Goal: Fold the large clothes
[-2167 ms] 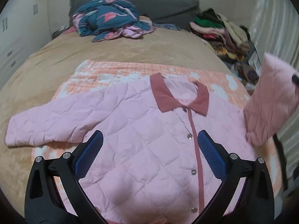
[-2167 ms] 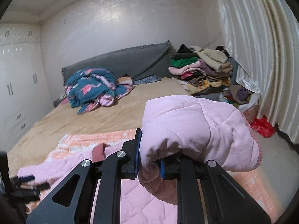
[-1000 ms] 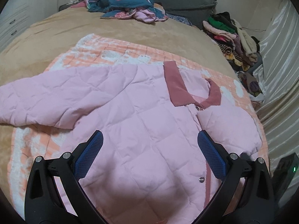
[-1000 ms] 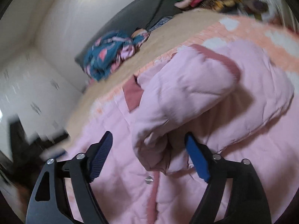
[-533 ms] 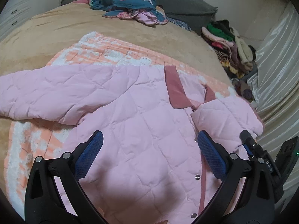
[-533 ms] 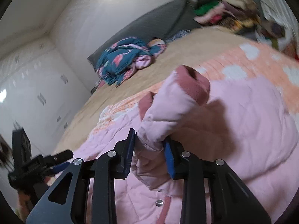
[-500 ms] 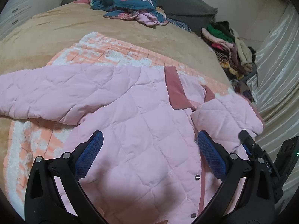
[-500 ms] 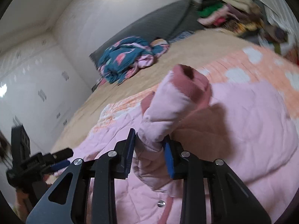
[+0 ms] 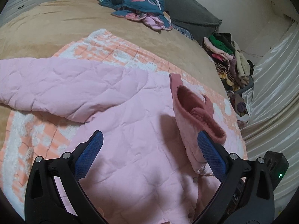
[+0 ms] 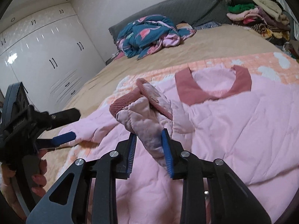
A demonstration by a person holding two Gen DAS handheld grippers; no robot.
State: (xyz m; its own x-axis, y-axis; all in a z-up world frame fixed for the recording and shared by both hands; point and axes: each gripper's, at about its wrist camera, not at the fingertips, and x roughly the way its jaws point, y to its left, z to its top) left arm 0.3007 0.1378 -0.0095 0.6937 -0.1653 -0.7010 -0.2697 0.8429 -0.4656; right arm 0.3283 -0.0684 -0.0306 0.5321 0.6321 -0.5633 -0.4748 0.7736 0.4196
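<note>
Right gripper clamps the quilted pink jacket's sleeve cuff; left gripper gapes empty. Next: lay sleeve across chest.

Bed mid open; blanket heap, clothes stack prob. block edges.

Black gripper frames, blue ribbed pads, silver screws
</note>
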